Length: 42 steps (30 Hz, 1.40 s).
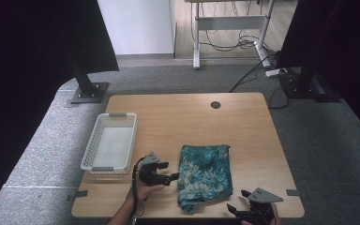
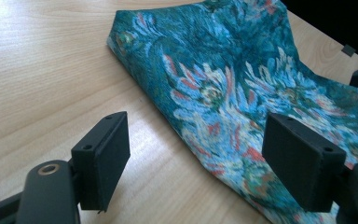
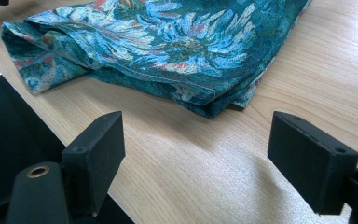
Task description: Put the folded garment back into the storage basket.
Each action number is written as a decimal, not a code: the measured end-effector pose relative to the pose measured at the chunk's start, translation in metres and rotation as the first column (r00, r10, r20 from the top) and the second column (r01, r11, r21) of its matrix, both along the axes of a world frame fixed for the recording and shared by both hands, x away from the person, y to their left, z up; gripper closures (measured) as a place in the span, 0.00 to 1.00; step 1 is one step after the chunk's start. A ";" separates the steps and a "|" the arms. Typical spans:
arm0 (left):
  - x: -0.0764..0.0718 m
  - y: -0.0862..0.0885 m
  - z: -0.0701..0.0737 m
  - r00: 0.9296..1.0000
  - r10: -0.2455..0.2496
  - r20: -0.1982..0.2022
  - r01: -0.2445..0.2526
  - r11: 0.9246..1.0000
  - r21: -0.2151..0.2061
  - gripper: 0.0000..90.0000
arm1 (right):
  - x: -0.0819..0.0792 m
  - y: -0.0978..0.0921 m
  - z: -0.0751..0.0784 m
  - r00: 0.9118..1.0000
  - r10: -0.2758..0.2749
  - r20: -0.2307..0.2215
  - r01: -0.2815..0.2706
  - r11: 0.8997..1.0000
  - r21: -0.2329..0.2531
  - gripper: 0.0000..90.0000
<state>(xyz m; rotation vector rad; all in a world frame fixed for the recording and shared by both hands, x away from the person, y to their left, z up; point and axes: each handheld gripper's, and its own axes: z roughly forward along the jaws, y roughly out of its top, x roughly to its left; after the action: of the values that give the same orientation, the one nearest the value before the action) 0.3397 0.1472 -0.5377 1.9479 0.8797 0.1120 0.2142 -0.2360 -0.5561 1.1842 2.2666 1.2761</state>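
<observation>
You are holding both tongs wide open and empty: the left tongs (image 1: 172, 177) at the folded floral cloth's (image 1: 203, 174) edge, the right tongs (image 1: 236, 202) near its corner on the worktop (image 1: 178, 117).

One folded floral cloth (image 1: 203, 176), one white basket (image 1: 108, 149), two claws: left (image 1: 172, 177), right (image 1: 236, 202).

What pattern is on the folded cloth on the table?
The folded cloth is teal with light-blue flowers and red accents, clearest in the left gripper view.
</observation>
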 end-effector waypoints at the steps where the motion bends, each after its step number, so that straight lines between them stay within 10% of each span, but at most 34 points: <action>1: 0.001 -0.001 0.000 1.000 -0.001 0.001 0.001 1.000 0.001 0.25 | 0.000 0.000 0.000 1.000 -0.001 0.000 0.001 1.000 0.001 0.21; 42: 0.060 -0.025 0.003 1.000 0.013 0.014 -0.013 1.000 0.003 0.25 | -0.002 -0.005 0.000 1.000 -0.014 0.005 0.014 1.000 -0.007 0.21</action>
<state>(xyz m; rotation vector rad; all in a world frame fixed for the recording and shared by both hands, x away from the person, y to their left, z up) 0.3995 0.1222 -0.5348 1.9425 0.8837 0.1347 0.2122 -0.2409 -0.5564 1.1916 2.2537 1.2636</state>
